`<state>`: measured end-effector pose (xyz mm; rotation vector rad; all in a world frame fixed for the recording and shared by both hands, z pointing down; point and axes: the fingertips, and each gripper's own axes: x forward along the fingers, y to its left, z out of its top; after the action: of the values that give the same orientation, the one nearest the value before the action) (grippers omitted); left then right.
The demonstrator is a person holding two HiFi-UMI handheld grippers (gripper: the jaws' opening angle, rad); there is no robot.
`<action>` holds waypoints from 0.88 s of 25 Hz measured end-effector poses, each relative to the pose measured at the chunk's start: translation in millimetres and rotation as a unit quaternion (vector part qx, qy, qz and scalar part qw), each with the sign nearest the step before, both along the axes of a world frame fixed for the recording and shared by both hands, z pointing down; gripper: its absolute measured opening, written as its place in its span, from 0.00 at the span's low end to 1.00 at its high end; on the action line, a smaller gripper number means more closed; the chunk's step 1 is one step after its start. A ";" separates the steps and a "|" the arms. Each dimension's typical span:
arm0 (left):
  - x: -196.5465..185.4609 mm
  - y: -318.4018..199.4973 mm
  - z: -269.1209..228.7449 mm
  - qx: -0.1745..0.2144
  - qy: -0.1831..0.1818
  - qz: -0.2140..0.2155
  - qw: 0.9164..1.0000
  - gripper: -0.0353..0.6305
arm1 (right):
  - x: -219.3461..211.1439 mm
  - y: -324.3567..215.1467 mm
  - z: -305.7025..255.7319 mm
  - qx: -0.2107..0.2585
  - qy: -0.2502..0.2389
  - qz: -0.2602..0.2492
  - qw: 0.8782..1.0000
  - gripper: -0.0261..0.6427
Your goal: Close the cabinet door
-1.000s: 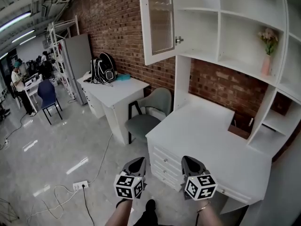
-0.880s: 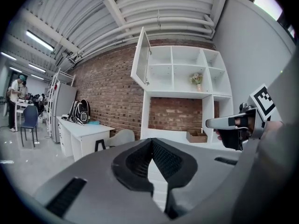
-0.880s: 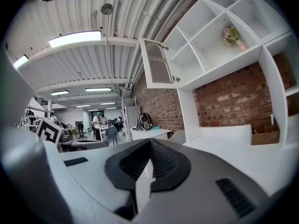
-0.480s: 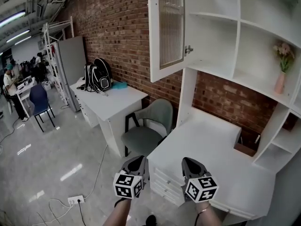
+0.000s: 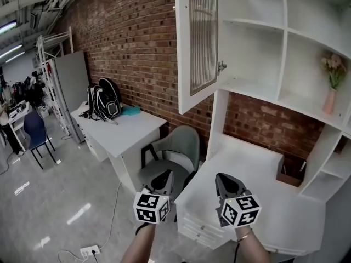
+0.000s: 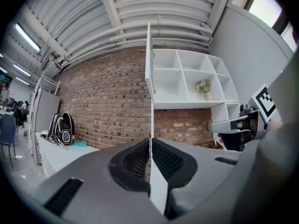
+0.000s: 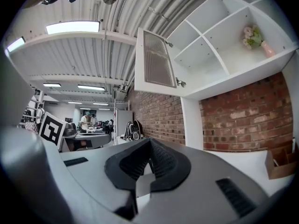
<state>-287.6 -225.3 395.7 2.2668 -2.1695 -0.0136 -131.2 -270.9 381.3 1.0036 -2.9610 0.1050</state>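
Step in hand: the approach, by my reading; the white-framed, ribbed-glass cabinet door stands swung wide out from the white open-shelved wall cabinet; nothing touches it
Left gripper: below the cabinet door and well apart from it; jaws pressed together, nothing between them
Right gripper: below the cabinet door and a little to its right, also well apart; jaws closed tip to tip, empty
Next move: probably lift one gripper to the door's free edge, the edge nearest the person; press on the outer face and follow the arc round until the door meets the cabinet front; closed jaws suit a push, so no grasp seems needed
Counts, task things: one cabinet door, open; two grippers
Counts, the rest: one pink vase of flowers on a shelf right of the cabinet door; one grey-green chair below it; two white desks, the nearer desk below and right of the door, the farther desk below and left; one black backpack left of the door, on the farther desk
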 end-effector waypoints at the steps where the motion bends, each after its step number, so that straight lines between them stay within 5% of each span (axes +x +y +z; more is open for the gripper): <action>1: -2.2 -6.6 -7.3 0.006 -0.001 0.005 1.000 0.07 | -2.3 -4.1 -5.4 0.005 0.000 0.002 1.000 0.04; 12: -16.2 -47.8 -90.2 0.065 0.005 0.031 0.997 0.07 | -14.3 -28.2 -60.1 0.051 -0.006 0.013 0.999 0.04; 22: -5.6 -66.1 -167.5 0.107 -0.035 0.058 0.992 0.15 | -25.5 -37.5 -127.7 0.105 -0.015 0.004 0.994 0.04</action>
<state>-293.3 -291.4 228.2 2.5404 -2.1607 -0.1785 -156.7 -308.3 253.5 1.0432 -3.0437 -0.1972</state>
